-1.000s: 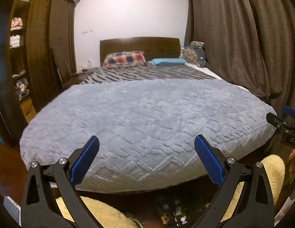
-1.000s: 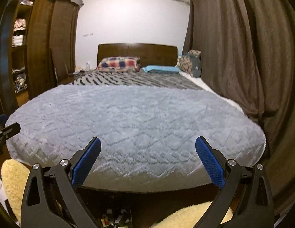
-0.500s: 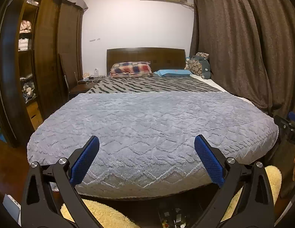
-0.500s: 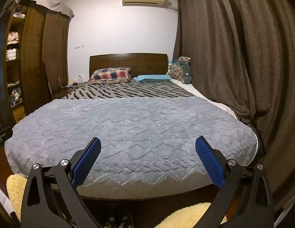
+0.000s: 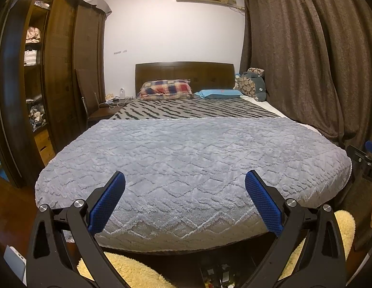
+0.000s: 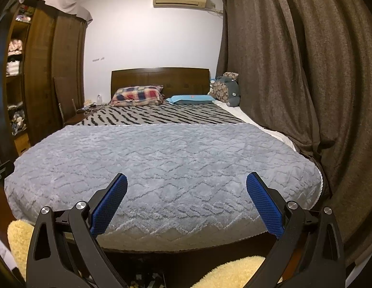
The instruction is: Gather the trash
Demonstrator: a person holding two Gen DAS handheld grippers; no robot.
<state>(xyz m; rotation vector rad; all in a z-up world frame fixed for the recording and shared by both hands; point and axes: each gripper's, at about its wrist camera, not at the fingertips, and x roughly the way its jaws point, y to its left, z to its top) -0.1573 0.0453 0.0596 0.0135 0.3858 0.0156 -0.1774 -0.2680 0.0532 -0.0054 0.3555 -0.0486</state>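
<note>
My left gripper (image 5: 185, 182) stands open at the foot of a bed, nothing between its blue pads (image 5: 106, 202). My right gripper (image 6: 186, 183) is open too and empty, held beside it at about the same height. Both face the grey quilted blanket (image 5: 190, 158) that covers the bed's near half. I see no clear piece of trash on the blanket. Small mixed items (image 5: 218, 277) lie on the dark floor under the bed's foot, too dim to identify. The other gripper's edge shows at the far right (image 5: 365, 160) of the left wrist view.
A striped cover (image 5: 193, 110), a plaid pillow (image 5: 165, 88), a blue pillow (image 5: 219, 94) and a plush toy (image 5: 254, 84) lie toward the headboard. Brown curtains (image 6: 293, 72) hang right, a wooden wardrobe (image 5: 58, 76) stands left. Yellow fluffy rugs (image 5: 130, 272) lie on the floor.
Both grippers have risen and tilted up, so more of the bed, wall and air conditioner shows. Both stayed open and empty.
</note>
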